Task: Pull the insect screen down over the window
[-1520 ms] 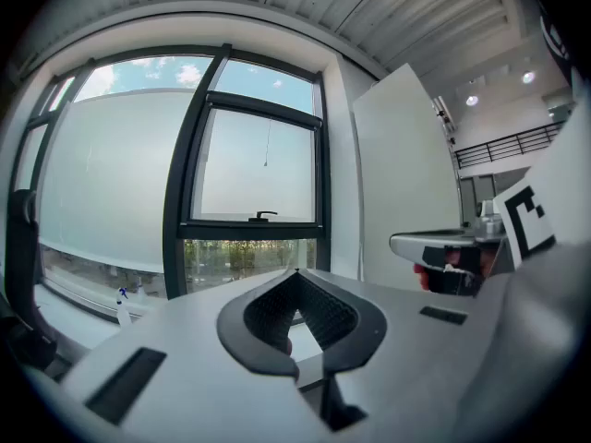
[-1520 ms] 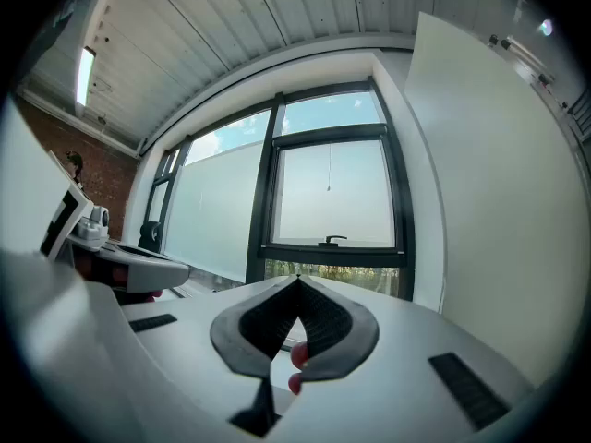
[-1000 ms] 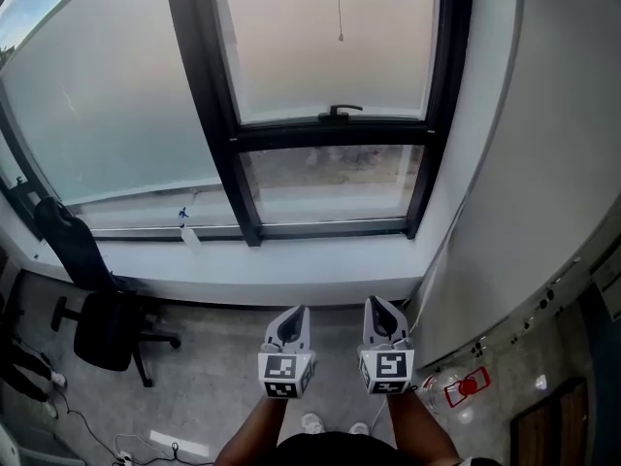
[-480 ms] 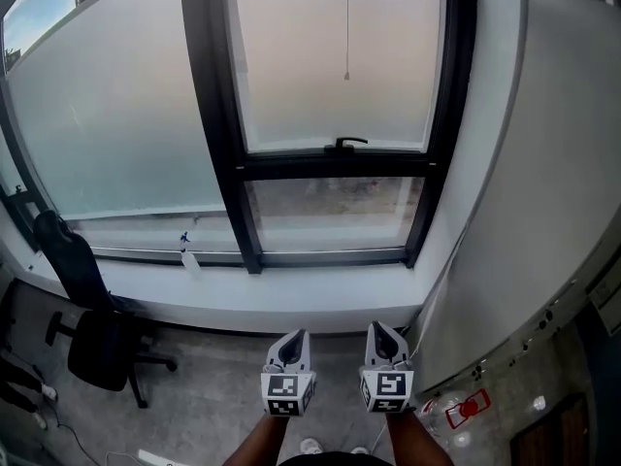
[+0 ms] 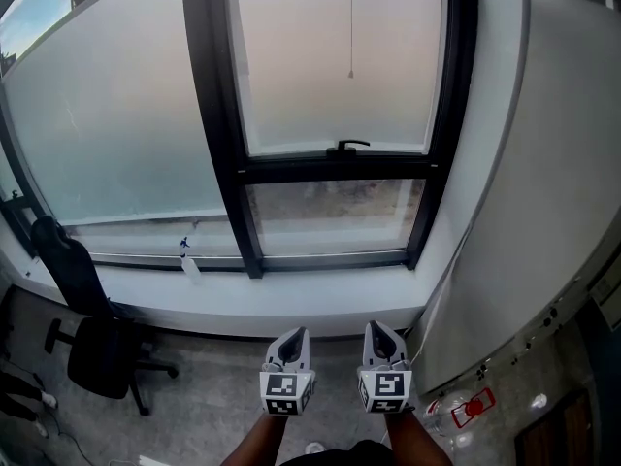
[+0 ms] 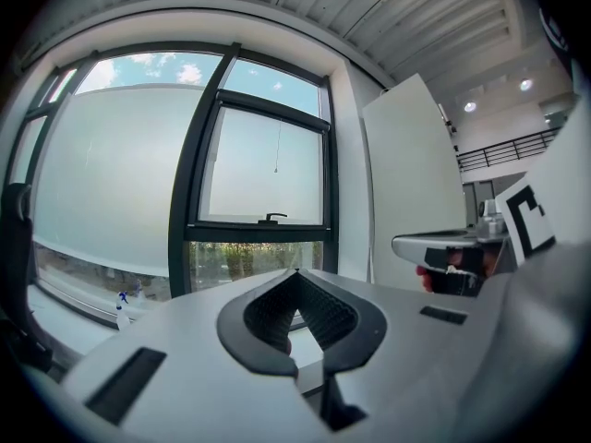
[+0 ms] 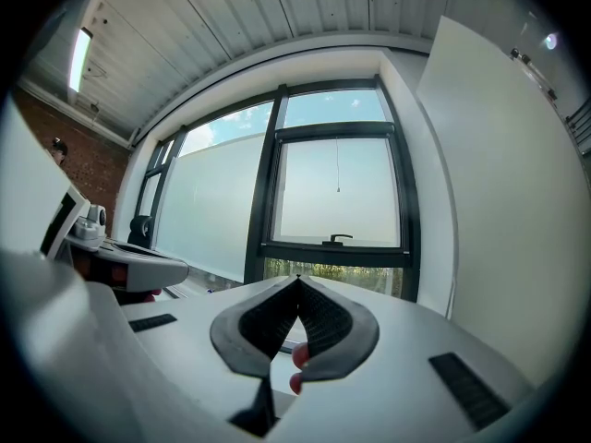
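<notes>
Insect screen is not yet drawn, and neither of my tools touches any part of it. At the bottom middle of the head view my left gripper (image 5: 296, 336) and right gripper (image 5: 376, 330) sit side by side, each with its jaws pressed fully together and nothing between them. Past them lies grey floor (image 5: 213, 377), an office chair (image 5: 97, 348) at lower left, then the white sill (image 5: 291, 294) with a spray bottle (image 5: 190, 263). Farther on, the dark-framed window (image 5: 209, 115) fills the upper frame, its handle (image 5: 347, 147) at centre. The pull cord (image 5: 350, 27) hangs down the upper pane; the screen itself I take to be rolled up above, out of sight.

Against a second ago the window sits lower and larger, and the cord's end has dropped toward mid-frame. I judge I am closing in, with the cord not yet within reach.

No writing is legible: only square markers (image 5: 281, 388) on the grippers' cubes, and a red tag (image 5: 468, 408) at lower right, too small to read.
</notes>
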Available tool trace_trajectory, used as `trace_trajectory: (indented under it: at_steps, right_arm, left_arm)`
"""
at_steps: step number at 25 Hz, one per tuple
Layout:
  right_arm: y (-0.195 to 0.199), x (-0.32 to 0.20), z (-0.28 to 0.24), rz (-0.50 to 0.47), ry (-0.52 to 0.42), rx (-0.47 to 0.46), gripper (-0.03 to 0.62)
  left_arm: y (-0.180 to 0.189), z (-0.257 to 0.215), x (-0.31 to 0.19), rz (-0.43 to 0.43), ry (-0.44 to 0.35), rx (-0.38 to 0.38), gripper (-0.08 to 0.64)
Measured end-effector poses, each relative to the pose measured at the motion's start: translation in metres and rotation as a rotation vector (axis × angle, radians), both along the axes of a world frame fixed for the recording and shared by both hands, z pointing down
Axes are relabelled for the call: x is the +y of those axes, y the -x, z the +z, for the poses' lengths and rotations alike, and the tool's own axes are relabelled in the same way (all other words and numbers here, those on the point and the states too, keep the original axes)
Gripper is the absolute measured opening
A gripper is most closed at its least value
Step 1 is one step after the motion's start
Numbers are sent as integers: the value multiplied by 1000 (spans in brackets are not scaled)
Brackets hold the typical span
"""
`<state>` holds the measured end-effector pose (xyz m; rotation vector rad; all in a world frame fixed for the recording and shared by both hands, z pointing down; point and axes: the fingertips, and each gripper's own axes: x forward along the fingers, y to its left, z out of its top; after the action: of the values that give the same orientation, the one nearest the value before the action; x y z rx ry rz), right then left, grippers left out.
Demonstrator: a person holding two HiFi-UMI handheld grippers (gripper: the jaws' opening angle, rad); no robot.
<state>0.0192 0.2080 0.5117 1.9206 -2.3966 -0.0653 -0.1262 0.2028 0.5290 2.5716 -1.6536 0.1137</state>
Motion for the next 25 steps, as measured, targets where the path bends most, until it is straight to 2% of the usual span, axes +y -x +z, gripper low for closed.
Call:
trace_trajectory:
  at_steps: [8,15,20,25]
  right_arm:
    - [-5,-30,12,6,19,1,3]
    - [-14,-73,13,-11,24,8,3]
    - [-31,-112,7,-20,23,13,3]
    - [-43,-148,2,-55,10,11,3]
  left_arm:
    - [-6,7,-28,10,8,-22,-5]
    - [-21,7,-71,17,8,-30,-5]
    - [-35,4,-107,2,5,-40,-5]
    - [-39,-10,-139,-54,-28,-57,-5]
